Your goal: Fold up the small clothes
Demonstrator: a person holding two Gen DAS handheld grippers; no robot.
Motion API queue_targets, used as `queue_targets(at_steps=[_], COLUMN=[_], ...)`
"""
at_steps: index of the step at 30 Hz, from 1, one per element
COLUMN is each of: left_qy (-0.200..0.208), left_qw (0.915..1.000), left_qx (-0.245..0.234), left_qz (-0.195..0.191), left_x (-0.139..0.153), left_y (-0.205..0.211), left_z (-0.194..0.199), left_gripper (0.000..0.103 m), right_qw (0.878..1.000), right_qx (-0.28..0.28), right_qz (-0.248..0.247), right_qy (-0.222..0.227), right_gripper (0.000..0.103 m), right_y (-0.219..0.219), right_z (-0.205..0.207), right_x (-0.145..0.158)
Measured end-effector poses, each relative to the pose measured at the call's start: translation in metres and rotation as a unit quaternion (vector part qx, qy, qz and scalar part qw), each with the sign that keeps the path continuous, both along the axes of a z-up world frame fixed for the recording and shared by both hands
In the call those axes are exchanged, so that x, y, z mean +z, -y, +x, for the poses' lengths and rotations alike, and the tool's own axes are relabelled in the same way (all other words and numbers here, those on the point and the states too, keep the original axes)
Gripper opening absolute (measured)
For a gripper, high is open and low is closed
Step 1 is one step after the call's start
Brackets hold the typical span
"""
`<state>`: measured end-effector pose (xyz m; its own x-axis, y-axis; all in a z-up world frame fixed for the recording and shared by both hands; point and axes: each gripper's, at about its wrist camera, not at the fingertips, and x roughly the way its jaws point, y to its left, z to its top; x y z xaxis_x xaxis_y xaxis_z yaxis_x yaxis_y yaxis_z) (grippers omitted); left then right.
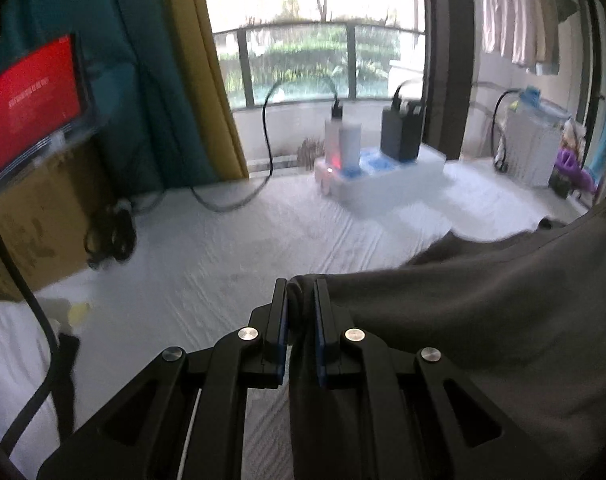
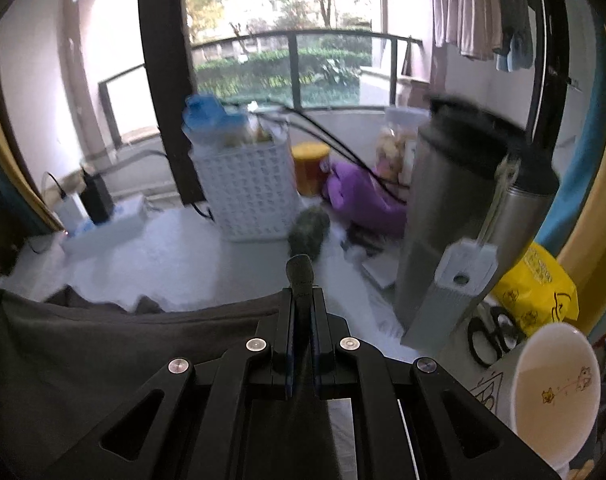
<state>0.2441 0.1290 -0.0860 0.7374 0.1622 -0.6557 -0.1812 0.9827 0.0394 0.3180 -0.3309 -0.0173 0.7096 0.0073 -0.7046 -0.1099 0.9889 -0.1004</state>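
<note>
Dark grey garment (image 1: 483,312) cut off by frame edge; red screen (image 1: 31,108) text blurred.

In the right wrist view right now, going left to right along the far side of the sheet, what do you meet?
Black charger block → white lattice basket → yellow canister → purple cloth → steel flask → yellow bag.

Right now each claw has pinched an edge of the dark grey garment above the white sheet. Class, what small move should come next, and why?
Probably lower both hands together and lay the held edge flat. The left claw and right claw are both shut on the dark grey garment, which hangs slack between them over the white sheet, so the fold is not yet set down.
</note>
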Motion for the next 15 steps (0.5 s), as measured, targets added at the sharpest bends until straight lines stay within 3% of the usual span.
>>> queue_targets(at_steps=[5,7,10,15], left_qy=[-0.035,-0.045,-0.055,-0.062], left_qw=[0.9991,0.9982,0.9964,0.9945], left_qx=[-0.003,-0.002,0.002,0.01], left_qz=[-0.026,-0.04,-0.064,-0.084], left_x=[-0.009,-0.009,-0.007,-0.001], left_y=[-0.006,-0.012,-0.024,-0.035], left_z=[0.002,-0.001,-0.008,-0.017], left_gripper=[0.016,0.026,0.033,0.036], right_qw=[0.999,0.999,0.998,0.998], right_qx=[-0.007,-0.006,-0.001,0.011], right_qz=[-0.025,-0.044,-0.048,-0.057], right_qy=[-0.024,-0.031,-0.036,-0.037], right_gripper=[0.006,0.006,0.007,0.007], right_y=[-0.002,-0.005,-0.009,-0.017], right_z=[0.004,0.004,0.002,-0.005], right_x=[-0.019,-0.023,-0.025,-0.024])
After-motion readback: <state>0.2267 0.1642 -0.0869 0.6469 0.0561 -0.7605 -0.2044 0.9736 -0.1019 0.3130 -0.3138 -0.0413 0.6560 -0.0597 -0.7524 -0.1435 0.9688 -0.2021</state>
